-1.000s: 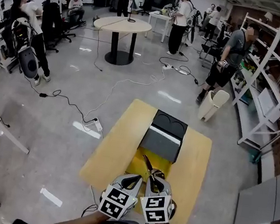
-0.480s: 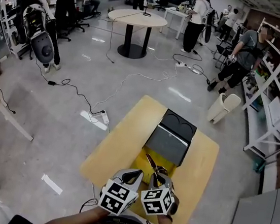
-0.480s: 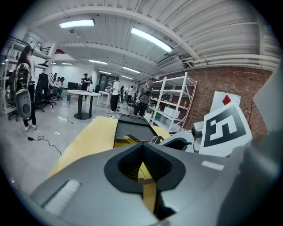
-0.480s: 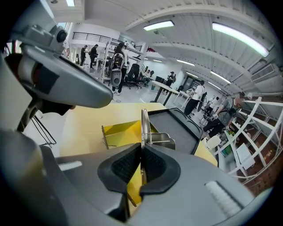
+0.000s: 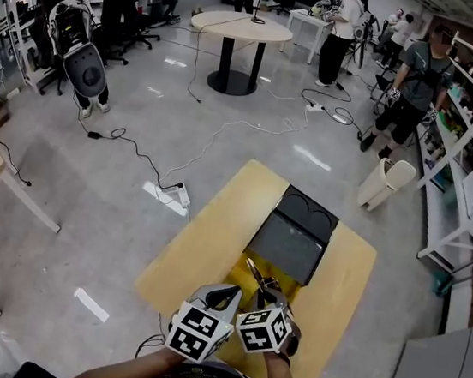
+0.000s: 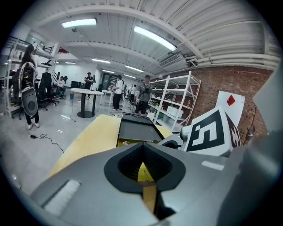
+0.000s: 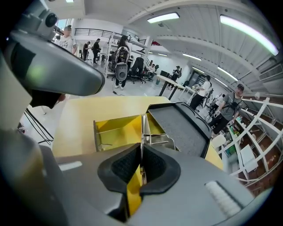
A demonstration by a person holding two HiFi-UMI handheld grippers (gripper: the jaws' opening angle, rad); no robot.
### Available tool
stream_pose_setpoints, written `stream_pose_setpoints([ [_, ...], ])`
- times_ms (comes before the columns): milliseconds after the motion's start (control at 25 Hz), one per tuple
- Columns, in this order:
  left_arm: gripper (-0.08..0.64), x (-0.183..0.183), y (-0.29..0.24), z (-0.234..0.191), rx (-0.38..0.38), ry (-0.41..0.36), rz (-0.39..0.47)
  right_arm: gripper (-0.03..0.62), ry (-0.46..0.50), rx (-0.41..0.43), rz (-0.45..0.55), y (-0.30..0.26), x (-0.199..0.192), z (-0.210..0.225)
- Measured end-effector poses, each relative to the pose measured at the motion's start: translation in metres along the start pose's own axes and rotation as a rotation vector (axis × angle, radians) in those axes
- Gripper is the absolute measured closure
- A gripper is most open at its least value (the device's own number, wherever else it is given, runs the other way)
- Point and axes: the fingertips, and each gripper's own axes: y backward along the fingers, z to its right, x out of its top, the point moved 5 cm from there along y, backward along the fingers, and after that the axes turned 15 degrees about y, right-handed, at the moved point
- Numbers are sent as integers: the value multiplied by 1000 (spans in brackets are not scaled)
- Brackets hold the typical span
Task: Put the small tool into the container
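Two tongs face yellow plastic container [image 7: 116, 127] at 12 o'clock
Right tongs [image 7: 141, 150] still pinch thin metal tool [image 7: 142, 130]; left tongs [image 6: 142, 146] pressed together, empty.

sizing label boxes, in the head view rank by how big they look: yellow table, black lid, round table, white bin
1. yellow table
2. black lid
3. round table, which stands far from the camera, so it looks smaller than it likely is
4. white bin
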Motion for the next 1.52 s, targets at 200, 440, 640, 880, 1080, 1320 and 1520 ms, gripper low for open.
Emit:
stream_pose_setpoints([
  [200,548,-1,4,-6,7,3,-3,583,36,26,-7,-12,7,-7],
  [440,549,-1,-2,-16,18,4,-3,583,63,63,-29,-28,9,-12],
  [640,548,5,2,-15,19,2,-5,582,63,77,-35,-26,13,-11],
  [880,548,3,11,-21,18,4,-7,540,42,111,-17,-25,20,-20],
  [1080,549,6,15,-16,19,-4,-3,528,27,117,-1,-12,22,-19],
  [1320,548,7,36,-15,14,-10,0,528,11,102,16,5,35,-28],
  [1520,549,-4,53,1,10,-10,-2,529,-18,81,28,26,24,-37],
])
